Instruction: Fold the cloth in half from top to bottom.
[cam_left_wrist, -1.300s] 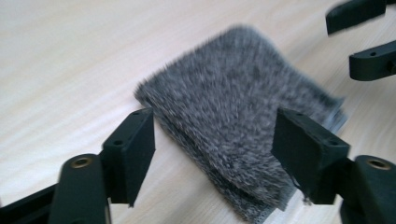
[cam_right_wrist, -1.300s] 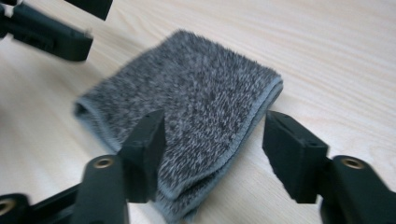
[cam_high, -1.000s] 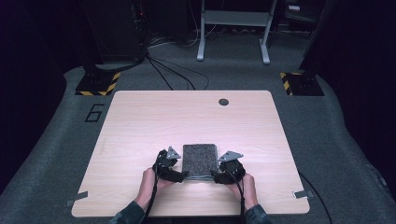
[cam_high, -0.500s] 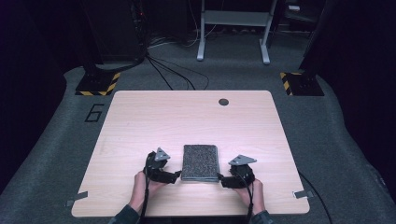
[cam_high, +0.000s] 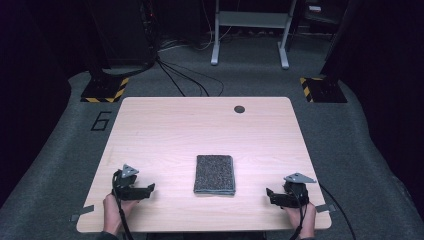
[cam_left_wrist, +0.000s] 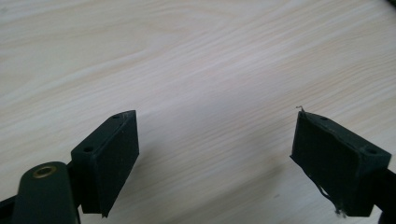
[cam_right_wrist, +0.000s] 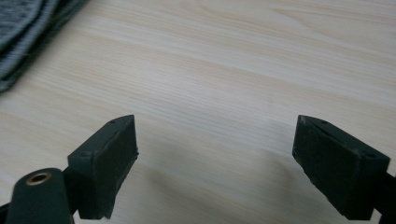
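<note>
Judging by the neatly folded grey cloth (cam_high: 214, 174) mid-bench (cam_high: 200, 125), seemed finished; left gripper (cam_high: 142, 190) and right gripper (cam_high: 272, 196) lay well apart from it, jaws wide open, empty.

High view: above the near edge, facing forward and down over the whole table (cam_high: 165, 125). Gripper views: close, low over the same tabletop (woodgrain shared).

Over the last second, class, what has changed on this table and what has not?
Both grippers let go of the folded grey cloth and drew apart: the left gripper went out left, the right gripper out right, both toward the near edge, jaws open. The cloth stayed folded in place on the table.
</note>
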